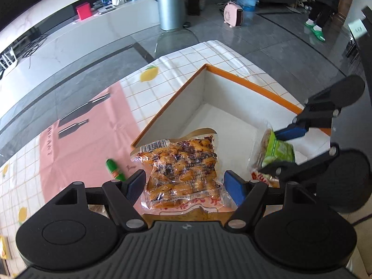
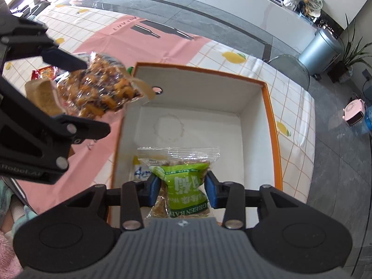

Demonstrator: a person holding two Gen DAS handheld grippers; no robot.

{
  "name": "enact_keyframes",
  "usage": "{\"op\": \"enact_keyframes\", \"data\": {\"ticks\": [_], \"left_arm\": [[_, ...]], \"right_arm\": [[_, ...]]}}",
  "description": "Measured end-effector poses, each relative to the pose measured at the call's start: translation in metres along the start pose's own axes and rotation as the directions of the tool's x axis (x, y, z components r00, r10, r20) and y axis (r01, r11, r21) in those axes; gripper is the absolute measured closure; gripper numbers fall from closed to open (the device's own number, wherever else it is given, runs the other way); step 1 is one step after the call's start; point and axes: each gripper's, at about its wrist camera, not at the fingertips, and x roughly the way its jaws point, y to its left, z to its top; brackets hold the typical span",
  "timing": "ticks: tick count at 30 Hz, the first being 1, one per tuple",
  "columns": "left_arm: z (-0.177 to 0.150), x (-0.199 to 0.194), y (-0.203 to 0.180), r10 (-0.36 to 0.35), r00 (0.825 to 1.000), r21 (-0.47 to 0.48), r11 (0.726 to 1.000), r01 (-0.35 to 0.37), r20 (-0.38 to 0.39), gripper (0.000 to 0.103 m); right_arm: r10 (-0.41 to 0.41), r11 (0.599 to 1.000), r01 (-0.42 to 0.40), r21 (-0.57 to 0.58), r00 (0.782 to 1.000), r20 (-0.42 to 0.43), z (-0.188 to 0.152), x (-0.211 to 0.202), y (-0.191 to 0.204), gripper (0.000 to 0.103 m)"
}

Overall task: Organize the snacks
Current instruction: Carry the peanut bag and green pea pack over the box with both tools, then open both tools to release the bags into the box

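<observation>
My left gripper is shut on a clear packet of orange-brown snacks and holds it over the near corner of the orange-rimmed white box. The packet also shows in the right wrist view, at the box's left edge. My right gripper is shut on a green raisin packet and holds it over the box's near side; in the left wrist view that packet sits at the right. The box floor is bare white with a faint ring mark.
The box stands on a checked lemon tablecloth with a pink panel. A small green item lies on the cloth left of the box. A red snack packet lies behind the left gripper. A metal bin stands on the floor beyond.
</observation>
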Motion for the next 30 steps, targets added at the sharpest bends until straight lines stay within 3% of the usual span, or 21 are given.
{"op": "enact_keyframes", "data": {"ticks": [5,14,25,30], "left_arm": [[0.020,0.032,-0.008,-0.034,0.999,0.023,0.999,0.035,-0.036,0.018],[0.027,0.090,-0.013,-0.040,0.993,0.126,0.990,0.054,-0.114,0.018],[0.018,0.121,-0.021,0.014,0.982,0.341,0.939,0.051,-0.186,0.018],[0.015,0.131,-0.018,0.020,0.977,0.371,0.926,0.062,-0.213,0.018]], "right_arm": [[0.015,1.000,-0.015,0.008,1.000,-0.025,-0.006,0.023,-0.021,0.065],[0.075,0.996,-0.074,0.041,0.997,-0.035,-0.014,0.064,-0.044,0.065],[0.121,0.992,-0.122,-0.023,0.992,-0.040,-0.008,0.096,-0.039,0.065],[0.138,0.989,-0.140,-0.037,0.989,-0.056,-0.005,0.107,-0.036,0.064]]}}
